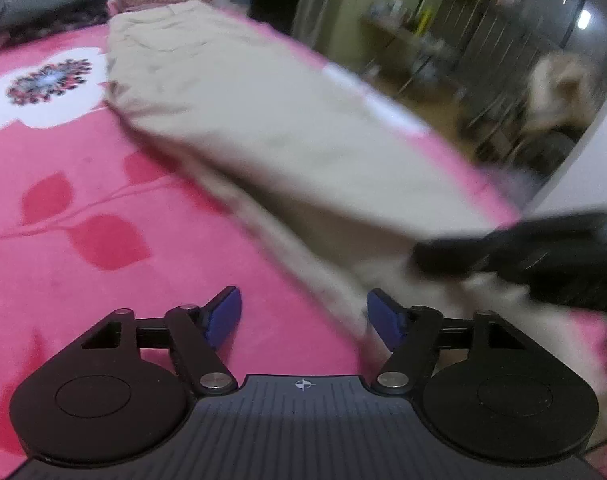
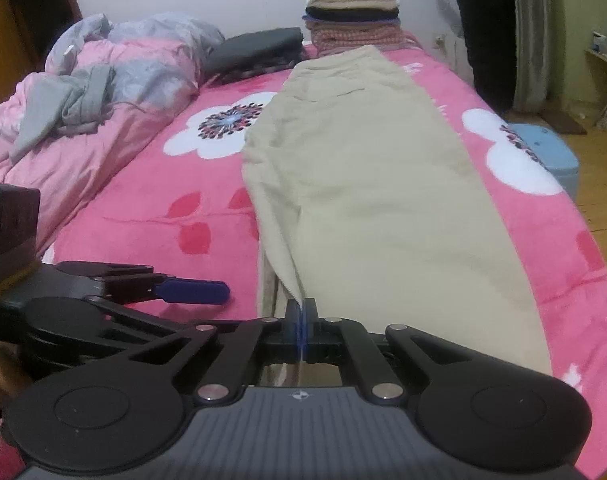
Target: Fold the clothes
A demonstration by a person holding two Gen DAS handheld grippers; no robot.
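Long beige trousers (image 2: 363, 184) lie folded lengthwise on the pink flowered blanket (image 2: 151, 240), running from the near edge toward the back. My right gripper (image 2: 301, 320) is shut on the trousers' near hem, the cloth rising out of its blue pads. In the left wrist view the trousers (image 1: 263, 120) cross diagonally, blurred. My left gripper (image 1: 303, 318) stands open over the blanket (image 1: 83, 200), just left of the cloth, with nothing between its pads. It shows side-on in the right wrist view as the left gripper (image 2: 207, 292). The right gripper (image 1: 523, 256) is a dark blur on the cloth.
A stack of folded clothes (image 2: 351, 8) and a dark folded piece (image 2: 255, 48) sit at the bed's far end. A crumpled pink quilt with a grey garment (image 2: 75, 104) fills the left. A person (image 2: 487, 32) stands at the far right. A blue stool (image 2: 543, 152) is on the wooden floor.
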